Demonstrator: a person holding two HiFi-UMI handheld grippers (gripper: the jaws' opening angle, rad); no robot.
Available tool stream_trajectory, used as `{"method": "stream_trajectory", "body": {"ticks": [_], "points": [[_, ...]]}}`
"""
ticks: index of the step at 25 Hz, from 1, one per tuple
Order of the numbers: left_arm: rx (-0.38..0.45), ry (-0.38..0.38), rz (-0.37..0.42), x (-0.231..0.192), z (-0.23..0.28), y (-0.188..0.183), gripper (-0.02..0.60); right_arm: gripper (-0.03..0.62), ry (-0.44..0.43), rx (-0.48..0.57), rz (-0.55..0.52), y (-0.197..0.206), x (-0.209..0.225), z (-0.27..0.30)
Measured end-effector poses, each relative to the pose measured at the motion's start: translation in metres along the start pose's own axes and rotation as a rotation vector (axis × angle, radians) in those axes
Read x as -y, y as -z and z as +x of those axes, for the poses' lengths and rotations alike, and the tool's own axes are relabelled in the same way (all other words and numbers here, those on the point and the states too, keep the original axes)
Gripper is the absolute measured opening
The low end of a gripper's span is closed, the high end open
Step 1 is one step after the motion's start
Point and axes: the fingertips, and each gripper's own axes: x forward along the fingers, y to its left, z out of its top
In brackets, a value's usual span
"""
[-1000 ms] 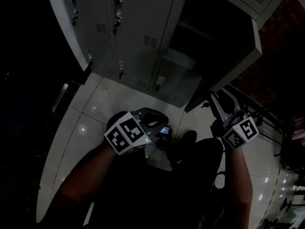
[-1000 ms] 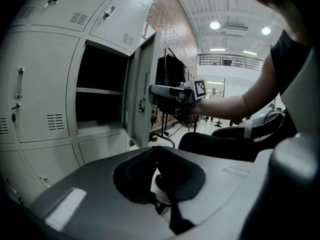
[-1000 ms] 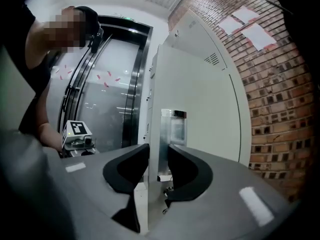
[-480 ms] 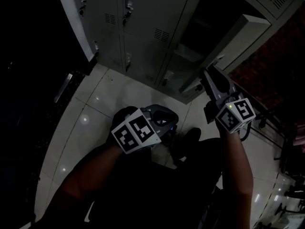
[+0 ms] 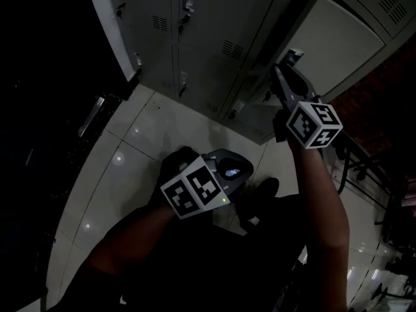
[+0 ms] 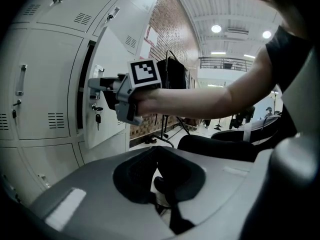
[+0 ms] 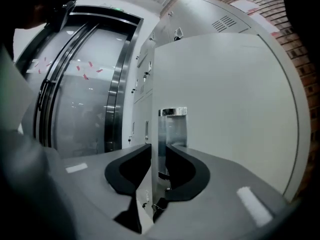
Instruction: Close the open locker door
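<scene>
The grey locker door (image 5: 338, 38) stands almost flush with the locker row, and only a narrow dark slit shows at its edge. My right gripper (image 5: 281, 70) reaches level to that edge beside the chrome handle (image 7: 172, 129). Its jaws have just been closing. They straddle the door's edge (image 7: 154, 134), and a thin gap still shows beside one pad. A key (image 6: 96, 116) hangs in the door's lock below the right gripper (image 6: 95, 84). My left gripper (image 5: 237, 168) hangs low over the floor, shut and empty (image 6: 156, 149).
Closed grey lockers (image 5: 195, 25) fill the row to the left of the door. Pale floor tiles (image 5: 130, 148) lie below, with the person's shoe (image 5: 263, 194) near the left gripper. A metal-framed glass door (image 7: 85, 84) stands farther left. A black rack (image 5: 364, 168) is at right.
The right gripper has moved toward the locker row with the door's edge. The door has swung from wide open to nearly shut. The left gripper has stayed in place.
</scene>
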Motion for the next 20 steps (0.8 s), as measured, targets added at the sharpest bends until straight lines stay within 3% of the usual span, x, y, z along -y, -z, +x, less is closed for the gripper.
{"method": "stream_trajectory", "body": {"ticks": [20], "points": [[0.023,-0.010,-0.017,-0.005,-0.010,-0.002,0.012,0.097,0.192,-0.034,-0.028,-0.005,0.065,0.092]]}}
